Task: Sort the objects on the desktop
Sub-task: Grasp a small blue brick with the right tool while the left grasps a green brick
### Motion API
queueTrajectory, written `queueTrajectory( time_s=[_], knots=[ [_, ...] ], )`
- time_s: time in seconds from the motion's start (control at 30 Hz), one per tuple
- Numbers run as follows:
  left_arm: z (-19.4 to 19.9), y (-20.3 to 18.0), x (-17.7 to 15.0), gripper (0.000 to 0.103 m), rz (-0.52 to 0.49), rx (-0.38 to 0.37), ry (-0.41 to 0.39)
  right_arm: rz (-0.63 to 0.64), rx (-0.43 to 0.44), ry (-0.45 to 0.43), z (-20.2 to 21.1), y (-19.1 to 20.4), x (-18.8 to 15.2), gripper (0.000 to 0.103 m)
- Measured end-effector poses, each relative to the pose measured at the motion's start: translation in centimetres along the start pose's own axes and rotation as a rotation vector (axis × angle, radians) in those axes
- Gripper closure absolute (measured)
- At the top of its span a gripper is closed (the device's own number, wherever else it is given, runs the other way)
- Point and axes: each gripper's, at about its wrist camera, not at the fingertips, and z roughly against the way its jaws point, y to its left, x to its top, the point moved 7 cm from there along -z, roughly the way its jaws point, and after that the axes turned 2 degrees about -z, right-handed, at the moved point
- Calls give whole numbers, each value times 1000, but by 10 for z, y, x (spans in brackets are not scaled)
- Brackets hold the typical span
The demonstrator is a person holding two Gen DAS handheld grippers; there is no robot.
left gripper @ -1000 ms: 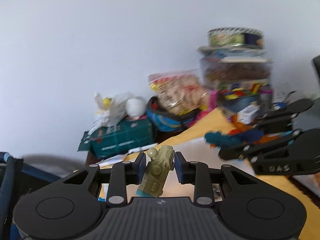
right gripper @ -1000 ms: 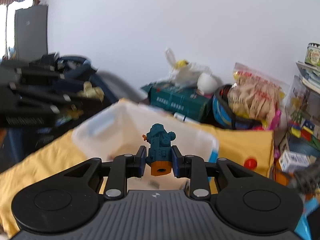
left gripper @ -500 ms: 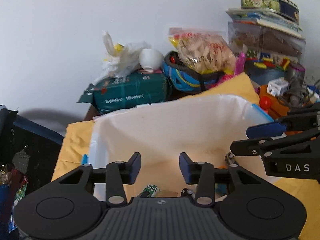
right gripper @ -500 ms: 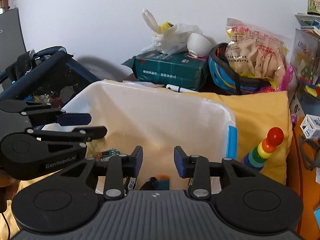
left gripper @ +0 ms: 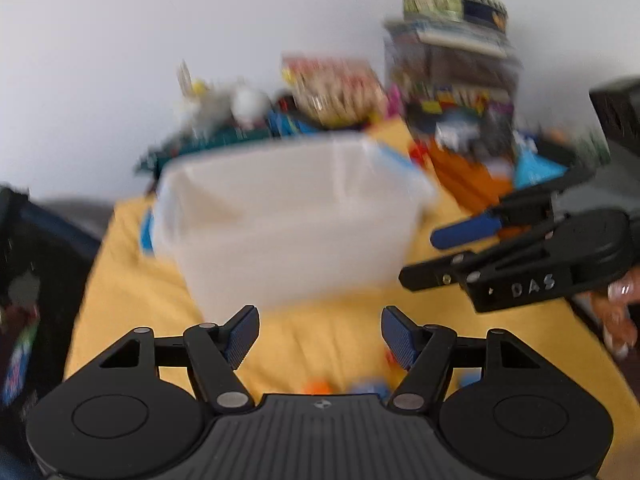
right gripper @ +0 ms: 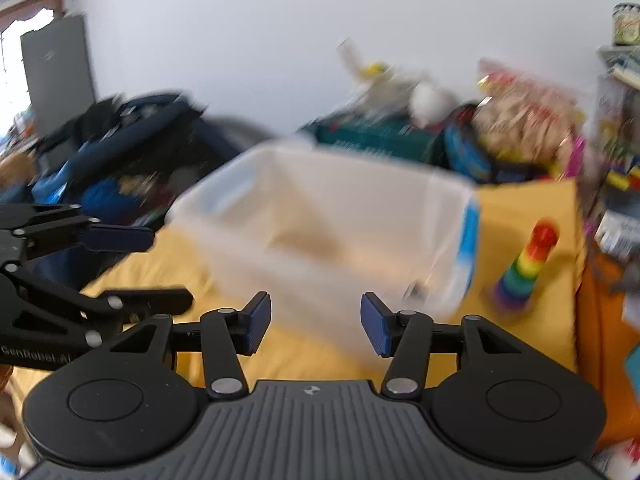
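A translucent white plastic bin (left gripper: 288, 224) stands on the yellow cloth (left gripper: 132, 280); it also shows in the right wrist view (right gripper: 332, 224). Both views are blurred. My left gripper (left gripper: 320, 338) is open and empty, in front of the bin's near wall. My right gripper (right gripper: 316, 328) is open and empty, also in front of the bin, and shows at the right of the left wrist view (left gripper: 432, 256). The left gripper shows at the left of the right wrist view (right gripper: 164, 268). Small orange and blue toys (left gripper: 344, 386) lie on the cloth just under the left gripper.
A rainbow stacking toy (right gripper: 524, 268) stands right of the bin. Behind the bin are a green box (right gripper: 376, 136), a snack bag (right gripper: 524, 120) and stacked clear boxes (left gripper: 452, 64). A dark bag (right gripper: 116, 152) lies at the left.
Both grippers let go of their toy figures into the bin, opened wider and pulled back from over the bin to in front of it.
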Motion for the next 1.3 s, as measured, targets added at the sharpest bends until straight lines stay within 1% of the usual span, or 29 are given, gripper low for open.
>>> queueTrajectory(
  time_s=[0.07,0.13,0.23,0.3,0.37,0.43,0.47,0.5,0.53,0.57,0.63,0.77,0.87,0.97,1.07,1.17,1.23,1.3],
  knots=[
    [2,-8,-26,32,10,-23,53,21,24,39,4,10,-25,49],
    [4,-10,-47,32,27,-15,97,42,52,83,6,18,-49,49],
    [16,-10,-68,32,42,3,124,47,74,145,11,23,-81,49],
    [23,-8,-79,32,53,4,140,53,68,168,16,22,-96,49],
    [29,-11,-94,32,78,-28,171,63,63,186,21,21,-107,49],
    [34,-19,-106,32,90,-80,192,64,73,197,27,19,-117,51],
    [36,-25,-111,33,85,-99,203,61,86,213,28,19,-122,56],
    [36,-32,-117,34,74,-116,218,60,92,222,28,20,-126,62],
    [34,-39,-123,39,57,-131,243,62,96,229,30,21,-130,64],
    [31,-44,-128,48,43,-139,264,67,103,236,34,24,-136,65],
    [26,-56,-139,57,4,-137,297,83,112,250,35,29,-143,65],
    [17,-66,-149,62,-35,-135,307,104,125,270,36,37,-152,65],
    [19,-68,-149,62,-40,-126,298,124,119,272,37,37,-155,65],
    [24,-66,-139,62,-23,-96,266,103,90,265,36,26,-152,65],
    [21,-63,-130,62,8,-89,240,78,36,236,28,9,-142,63],
    [8,-64,-131,62,-32,-47,254,52,2,222,14,-6,-131,63],
    [2,-65,-135,62,-69,-14,281,73,-5,227,3,-7,-128,63],
    [6,-68,-133,62,-94,-14,270,110,-2,242,-4,-3,-130,64]
  ],
)
